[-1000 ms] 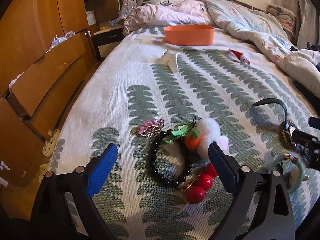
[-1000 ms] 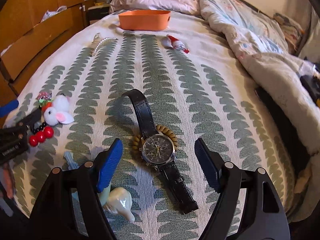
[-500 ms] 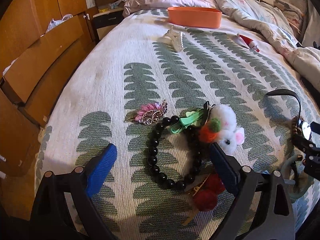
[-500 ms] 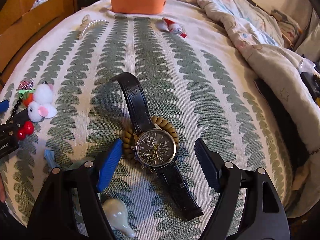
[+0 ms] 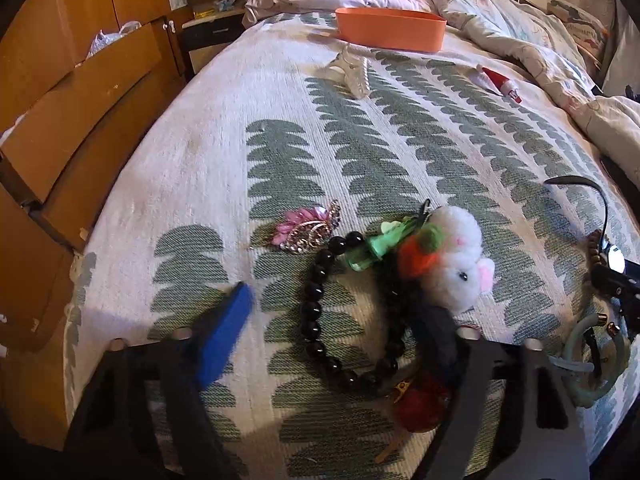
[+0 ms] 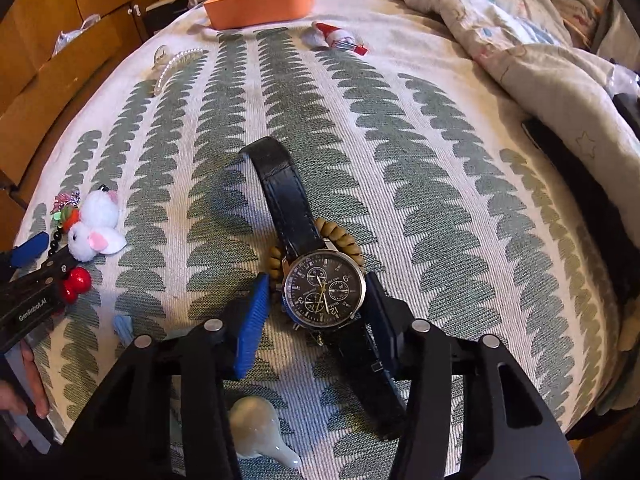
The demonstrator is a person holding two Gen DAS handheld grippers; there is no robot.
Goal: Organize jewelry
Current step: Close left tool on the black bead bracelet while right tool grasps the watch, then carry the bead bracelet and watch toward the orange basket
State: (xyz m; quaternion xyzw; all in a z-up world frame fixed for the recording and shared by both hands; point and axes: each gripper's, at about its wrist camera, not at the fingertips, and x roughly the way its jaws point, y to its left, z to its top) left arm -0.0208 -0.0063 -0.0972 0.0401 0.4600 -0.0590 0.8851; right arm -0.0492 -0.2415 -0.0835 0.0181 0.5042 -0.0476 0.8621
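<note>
Left gripper (image 5: 332,328): black frame, blue pads, silver pins.
Right gripper (image 6: 316,312): the same; white "GenRobot.AI" lettering marked the left one.

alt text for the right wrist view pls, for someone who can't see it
The right gripper, its jaws just closing, straddles the face of a black-strapped wristwatch lying over a tan bead bracelet on a leaf-patterned bedspread. An orange tray sits far back; the left gripper works at the left edge.

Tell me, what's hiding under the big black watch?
A ring of tan wooden beads peeks out from under the watch, showing at the top and left of its face. The rest of the ring is covered by the watch and strap, so it cannot be seen.
</note>
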